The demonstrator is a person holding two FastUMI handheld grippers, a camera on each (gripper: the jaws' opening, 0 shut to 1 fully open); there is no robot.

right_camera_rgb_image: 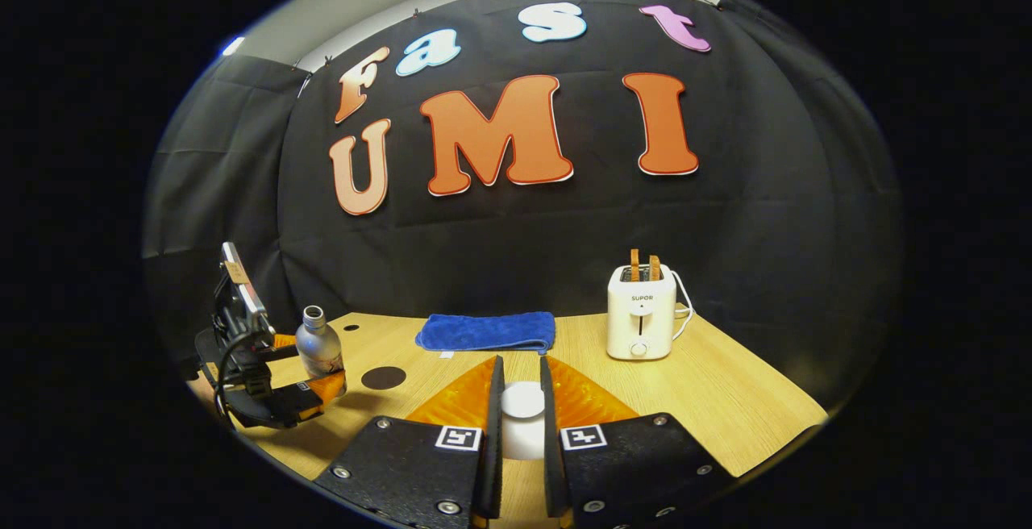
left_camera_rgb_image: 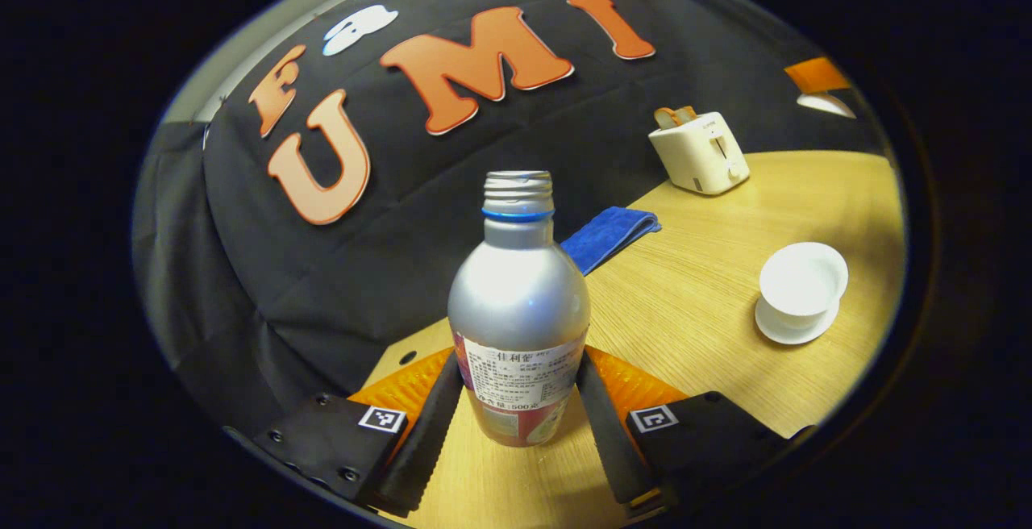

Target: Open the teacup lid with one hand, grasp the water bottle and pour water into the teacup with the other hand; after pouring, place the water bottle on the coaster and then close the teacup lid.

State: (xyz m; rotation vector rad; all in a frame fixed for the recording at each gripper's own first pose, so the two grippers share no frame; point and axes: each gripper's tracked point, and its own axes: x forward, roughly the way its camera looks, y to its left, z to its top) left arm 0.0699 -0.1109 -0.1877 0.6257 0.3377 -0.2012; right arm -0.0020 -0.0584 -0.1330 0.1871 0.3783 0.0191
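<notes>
Standing upright on the wooden table [left_camera_rgb_image: 709, 271]: 1 silver water bottle [left_camera_rgb_image: 518, 303], uncapped, thread bare, blue ring at neck, printed label low on body. Flanked by left gripper [left_camera_rgb_image: 520, 412], 2 fingers spread to either side of the bottle base; contact with the label cannot be told.
Sitting to the right of the bottle in the left gripper view: 1 white teacup [left_camera_rgb_image: 802, 283], lidless, on white saucer [left_camera_rgb_image: 794, 329].
Lying at far edge, against the booth wall: 1 folded blue towel [left_camera_rgb_image: 609, 235].
Placed far right: 1 cream toaster [left_camera_rgb_image: 701, 150], 2 slices raised in slots.
Held in right gripper [right_camera_rgb_image: 522, 408]: 1 white teacup lid [right_camera_rgb_image: 522, 400], pinched between 2 nearly closed fingers, above the table.
Resting left in the right gripper view: 1 dark round coaster [right_camera_rgb_image: 383, 377], just right of the bottle and apart from it.
</notes>
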